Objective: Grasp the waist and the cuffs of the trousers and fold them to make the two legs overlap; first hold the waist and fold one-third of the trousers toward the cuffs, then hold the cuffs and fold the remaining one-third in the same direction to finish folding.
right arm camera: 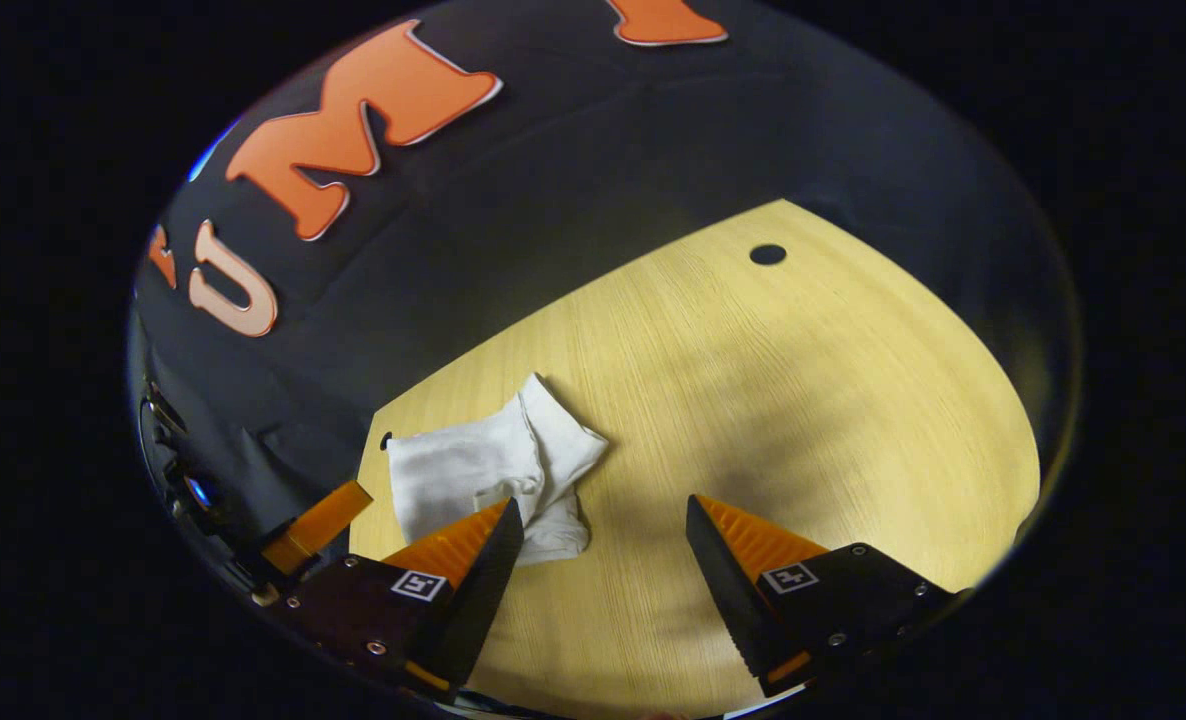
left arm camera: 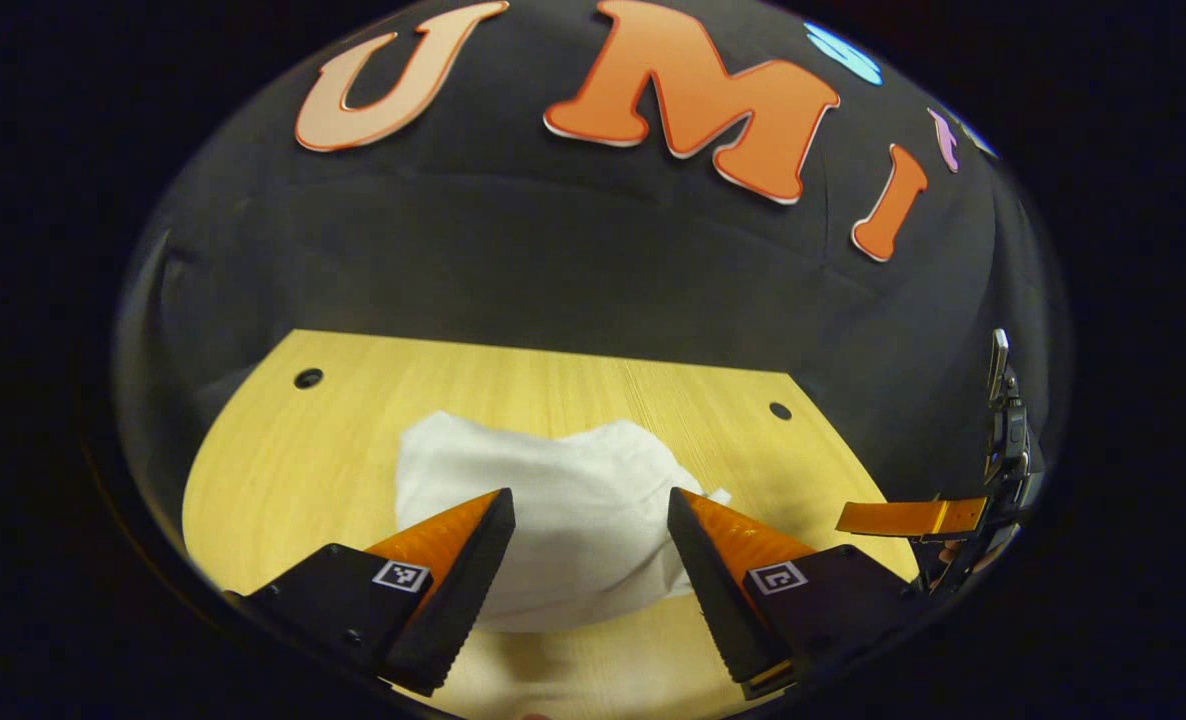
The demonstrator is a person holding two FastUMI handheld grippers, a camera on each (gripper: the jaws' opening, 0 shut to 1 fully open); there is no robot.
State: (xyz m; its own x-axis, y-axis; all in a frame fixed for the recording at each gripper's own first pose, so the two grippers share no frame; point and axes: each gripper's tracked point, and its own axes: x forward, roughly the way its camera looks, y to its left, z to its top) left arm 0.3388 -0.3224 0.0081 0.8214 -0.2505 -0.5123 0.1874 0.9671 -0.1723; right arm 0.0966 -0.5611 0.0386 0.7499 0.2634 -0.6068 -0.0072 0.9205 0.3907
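White trousers [left arm camera: 563, 510] lie in a folded, rumpled bundle on the wooden table [left arm camera: 283, 470]. My left gripper [left arm camera: 590, 522] hangs just above the bundle, open, its fingers spread to either side of the cloth with nothing held. In the right gripper view the same trousers [right arm camera: 488, 465] lie at the table's left part, a short way beyond the left finger. My right gripper [right arm camera: 603, 525] is open over bare wood to the right of the cloth. The right gripper [left arm camera: 913, 517] also appears at the right edge of the left gripper view, off the table's corner.
The table [right arm camera: 803, 400] has small dark holes near its corners [left arm camera: 307, 378] [left arm camera: 779, 410] [right arm camera: 767, 254]. Black cloth walls close in behind it. A wide stretch of bare wood lies to the right of the trousers in the right gripper view.
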